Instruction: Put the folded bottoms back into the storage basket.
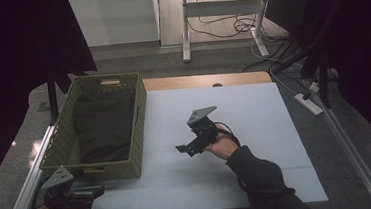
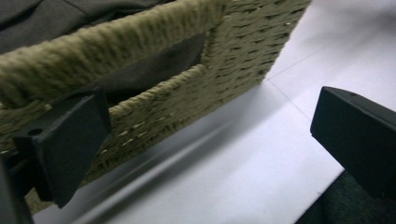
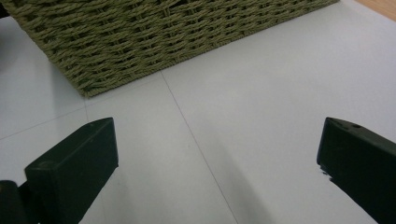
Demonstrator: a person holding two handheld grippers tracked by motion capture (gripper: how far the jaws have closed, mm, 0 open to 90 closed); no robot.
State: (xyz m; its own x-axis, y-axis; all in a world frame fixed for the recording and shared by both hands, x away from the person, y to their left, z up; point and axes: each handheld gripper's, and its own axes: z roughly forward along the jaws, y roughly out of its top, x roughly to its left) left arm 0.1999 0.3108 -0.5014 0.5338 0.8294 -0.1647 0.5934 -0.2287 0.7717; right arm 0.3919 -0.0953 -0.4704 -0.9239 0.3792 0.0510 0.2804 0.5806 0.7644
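Note:
A green woven basket (image 1: 138, 133) stands on the left of the white table top, with dark folded cloth (image 1: 102, 126) lying inside it. My left gripper (image 1: 96, 191) sits at the table's near left corner, just in front of the basket's near wall (image 2: 187, 88), jaws wide apart and nothing between them. Dark cloth (image 2: 154, 65) shows through the basket's handle slot. My right gripper (image 1: 183, 148) hovers over the middle of the table, pointing left toward the basket's side wall (image 3: 154, 37). It is open and holds nothing.
The white table top (image 1: 255, 124) stretches to the right of the basket; a wooden strip (image 1: 206, 80) runs along its far edge. Metal rails frame the table's sides. A power strip (image 1: 310, 102) and cables lie on the floor beyond.

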